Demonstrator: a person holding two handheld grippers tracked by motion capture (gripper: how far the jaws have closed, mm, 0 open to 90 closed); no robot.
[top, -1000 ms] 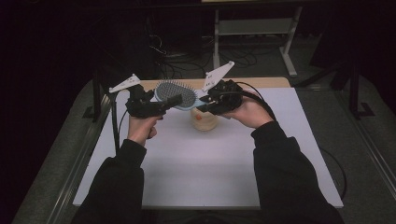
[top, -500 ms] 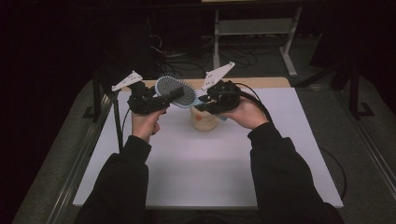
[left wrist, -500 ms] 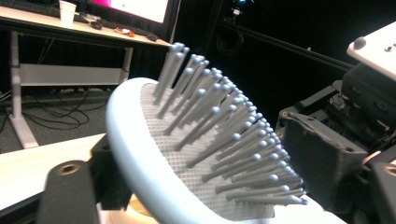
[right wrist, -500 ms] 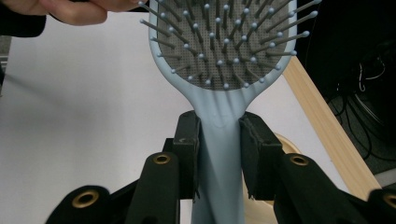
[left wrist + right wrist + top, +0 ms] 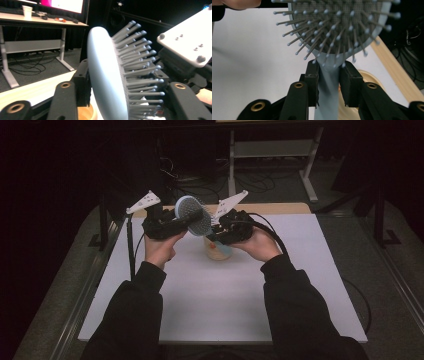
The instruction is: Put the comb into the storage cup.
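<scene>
**Brush held between two hand-held grippers above the cup**

The brush (image 5: 190, 215) is held in the air over the far middle of the bench (image 5: 310, 285), directly above a cup (image 5: 218, 251) that stands on the bench.

Right hand-held gripper (image 5: 216, 229): jaws clamped on the brush handle (image 5: 327, 85), one pad on each side, just below the bristled head.

Left hand-held gripper (image 5: 187, 220): jaws have just been closing with the brush head (image 5: 106, 75) between them. One pad sits against the smooth back of the head; the other jaw lies on the bristle side, among the bristle tips.

Both hand-held grippers point toward each other, with the brush head between them. The bristles face the right hand-held gripper.
</scene>
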